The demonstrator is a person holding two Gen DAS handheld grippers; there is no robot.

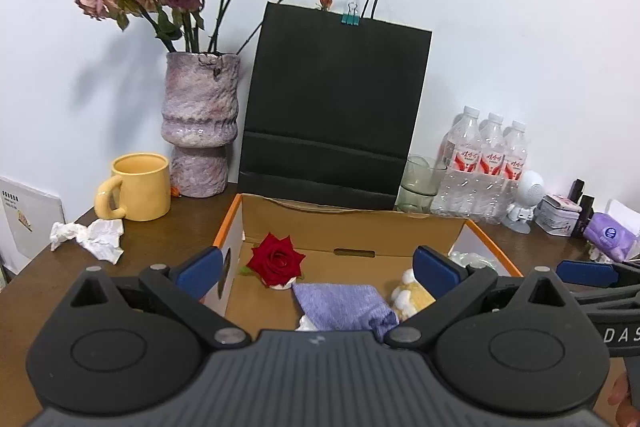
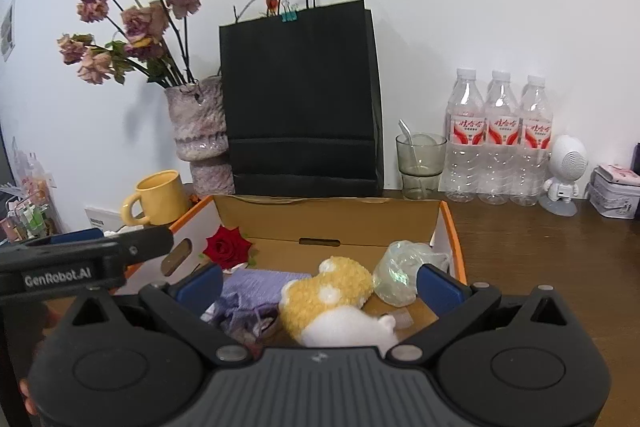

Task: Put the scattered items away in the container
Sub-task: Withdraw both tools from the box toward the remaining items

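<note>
Your box (image 1: 404,231) holds a rose (image 1: 275,260), cloth (image 1: 340,305), plush (image 2: 332,297) and bag (image 2: 400,267). Only your left view shows tissue (image 1: 92,235). Both your grippers (image 1: 320,269) (image 2: 320,281) are spread wide, holding nothing.

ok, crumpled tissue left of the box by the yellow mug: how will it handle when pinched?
The crumpled tissue looks thin and creased, so probably very light and floppy; it should compress between the fingers. Loose folds may tear or trail. Unlikely to roll on the table.
</note>
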